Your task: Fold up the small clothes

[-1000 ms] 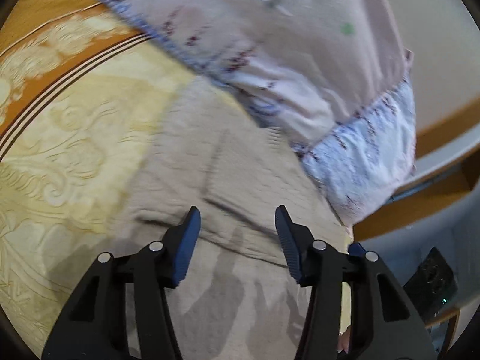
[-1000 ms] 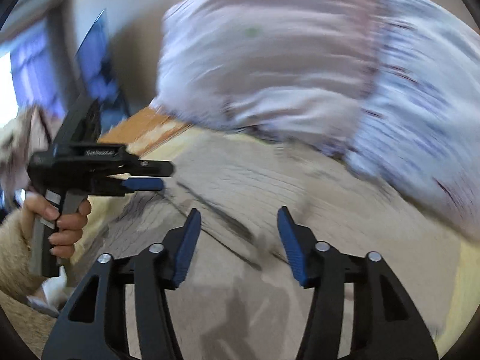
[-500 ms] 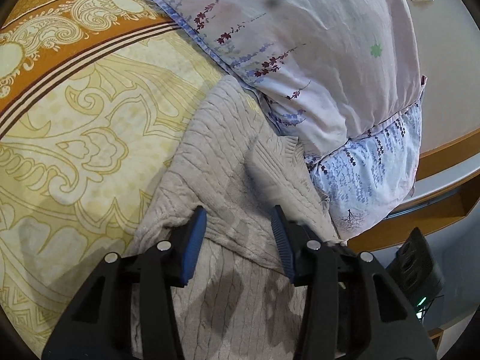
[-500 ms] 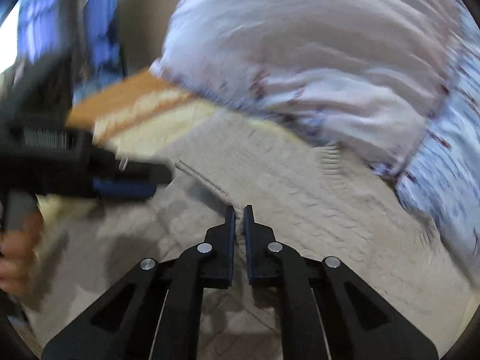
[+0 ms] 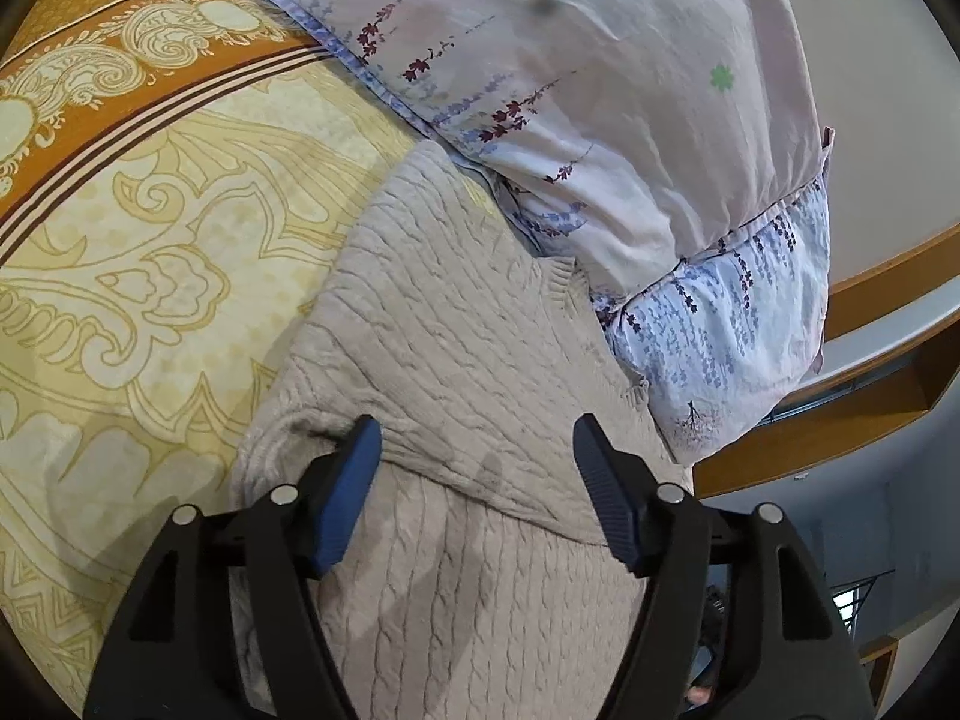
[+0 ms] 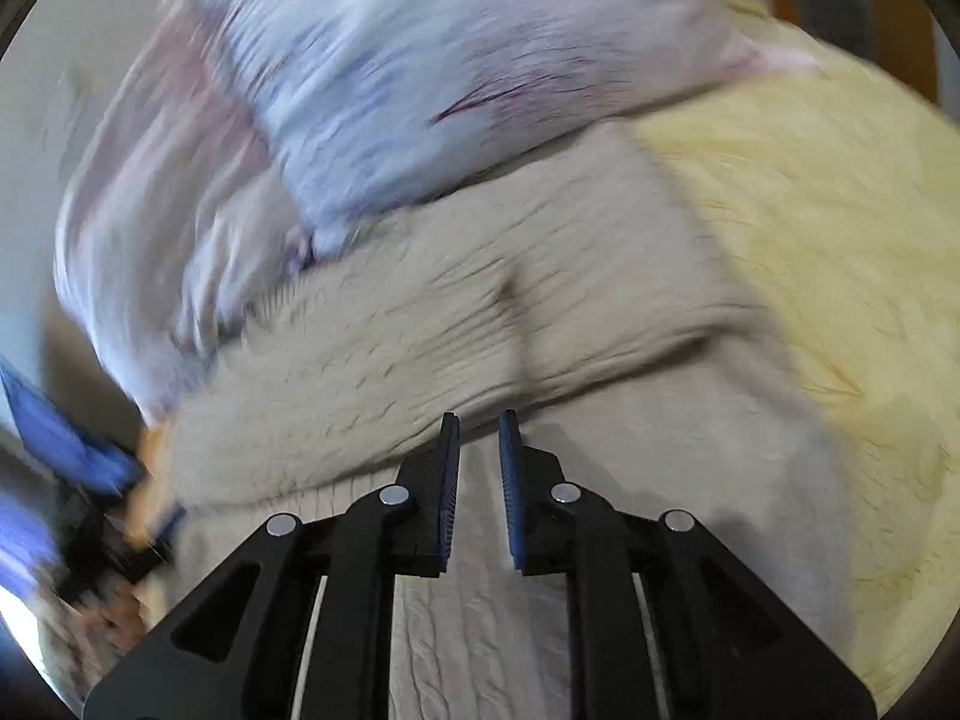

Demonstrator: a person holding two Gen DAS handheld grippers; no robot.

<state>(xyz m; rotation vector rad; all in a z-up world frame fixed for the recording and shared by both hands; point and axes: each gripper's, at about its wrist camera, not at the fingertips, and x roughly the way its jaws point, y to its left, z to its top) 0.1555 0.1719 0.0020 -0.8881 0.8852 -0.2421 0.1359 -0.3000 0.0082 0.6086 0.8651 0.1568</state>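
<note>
A beige cable-knit sweater (image 5: 456, 348) lies on the bed with one part folded over the rest; its far end touches the pillows. My left gripper (image 5: 477, 462) is open, its jaws wide apart just above the folded edge, holding nothing. In the right wrist view the same sweater (image 6: 480, 312) shows blurred, with a raised crease across it. My right gripper (image 6: 480, 438) has its jaws nearly together with a narrow gap, right at the fold edge; no cloth shows between them. The left gripper shows as a blur in the right wrist view (image 6: 90, 480).
A yellow and orange patterned bedspread (image 5: 150, 240) covers the bed. Two floral pillows (image 5: 600, 90) are stacked at the head, against the sweater. A wooden bed frame (image 5: 840, 420) and the room floor lie to the right.
My left gripper opened wider and came closer to the fold. My right gripper went from open to nearly closed and swung to the right across the sweater.
</note>
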